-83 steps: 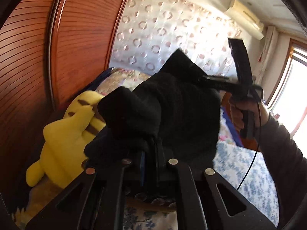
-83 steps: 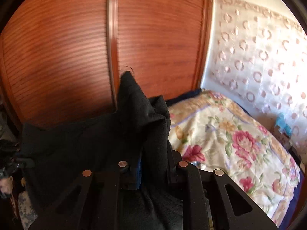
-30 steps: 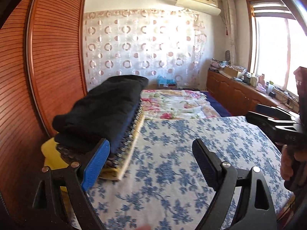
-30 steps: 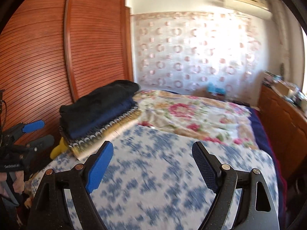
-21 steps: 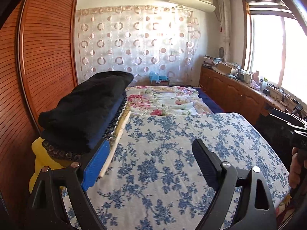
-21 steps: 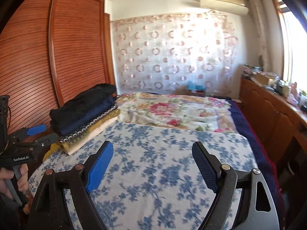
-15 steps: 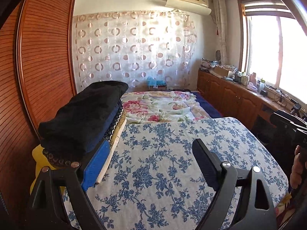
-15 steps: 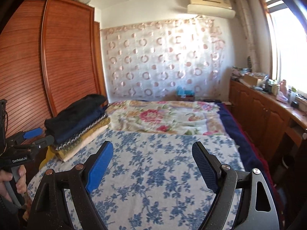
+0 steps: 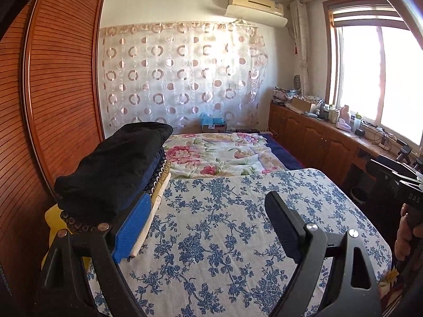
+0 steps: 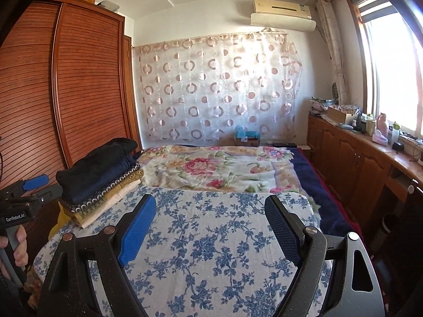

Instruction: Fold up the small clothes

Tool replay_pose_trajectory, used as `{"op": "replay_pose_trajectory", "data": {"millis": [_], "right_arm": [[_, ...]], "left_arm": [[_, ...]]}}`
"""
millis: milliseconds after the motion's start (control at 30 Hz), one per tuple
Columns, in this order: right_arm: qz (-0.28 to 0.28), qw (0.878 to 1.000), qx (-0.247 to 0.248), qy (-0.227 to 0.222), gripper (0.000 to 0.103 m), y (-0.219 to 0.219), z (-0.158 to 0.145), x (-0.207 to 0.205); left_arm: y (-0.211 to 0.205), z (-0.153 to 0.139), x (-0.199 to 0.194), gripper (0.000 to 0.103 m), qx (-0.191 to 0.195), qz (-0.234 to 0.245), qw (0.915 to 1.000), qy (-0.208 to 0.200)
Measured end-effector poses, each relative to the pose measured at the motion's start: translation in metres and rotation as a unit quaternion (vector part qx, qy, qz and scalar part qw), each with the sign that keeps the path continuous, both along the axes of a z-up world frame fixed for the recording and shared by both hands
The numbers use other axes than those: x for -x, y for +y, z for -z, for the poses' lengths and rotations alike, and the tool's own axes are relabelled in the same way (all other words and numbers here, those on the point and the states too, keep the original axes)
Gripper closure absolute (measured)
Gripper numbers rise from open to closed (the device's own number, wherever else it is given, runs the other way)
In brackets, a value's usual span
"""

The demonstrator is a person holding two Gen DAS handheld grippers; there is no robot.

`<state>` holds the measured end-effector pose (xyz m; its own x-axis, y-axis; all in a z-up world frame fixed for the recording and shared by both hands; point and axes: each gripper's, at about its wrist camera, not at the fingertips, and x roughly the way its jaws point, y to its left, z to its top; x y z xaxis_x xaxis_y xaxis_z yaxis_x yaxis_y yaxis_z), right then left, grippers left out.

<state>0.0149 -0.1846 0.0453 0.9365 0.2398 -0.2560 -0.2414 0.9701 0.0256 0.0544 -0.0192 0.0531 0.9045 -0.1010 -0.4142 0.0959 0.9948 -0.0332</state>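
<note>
Looking along my left gripper (image 9: pixel 208 227), I see its fingers spread wide with nothing between them, the blue pad (image 9: pixel 132 227) on one side and the dark pad on the other, both hanging above the blue-flowered sheet (image 9: pixel 224 211). My right gripper (image 10: pixel 211 227) is the same: jaws wide apart, holding nothing, over the same sheet (image 10: pixel 211 237). The folded black garment (image 9: pixel 113 163) lies on top of a stack of folded clothes (image 10: pixel 100 182) at the left edge of the bed, hard by the wooden wardrobe (image 10: pixel 79 79); under it I make out a navy layer, a dark piece with pale rings, and tan and cream pieces. In the left view the blue pad overlaps the near end of the stack, though I cannot tell whether it touches. Something yellow (image 9: pixel 53 216) sits under the pile. Beyond the blue sheet a floral quilt (image 10: pixel 216 166) covers the far part of the bed, with a navy blanket (image 10: pixel 314 185) along its right edge. A circle-patterned curtain (image 10: pixel 216 89) hangs on the far wall beneath an air conditioner (image 10: pixel 283 13). A low wooden cabinet (image 10: pixel 357 163) cluttered with small items runs under the bright window (image 9: pixel 375 79) on the right.
</note>
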Motion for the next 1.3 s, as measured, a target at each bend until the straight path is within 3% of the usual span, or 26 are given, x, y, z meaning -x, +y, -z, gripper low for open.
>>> {"op": "replay_pose_trajectory", "data": {"millis": [1300], "right_arm": [[-0.019, 1.0, -0.005, 0.002, 0.018, -0.027, -0.004, -0.012]], "left_arm": [[-0.002, 0.0, 0.001, 0.015, -0.003, 0.0, 1.0, -0.002]]}}
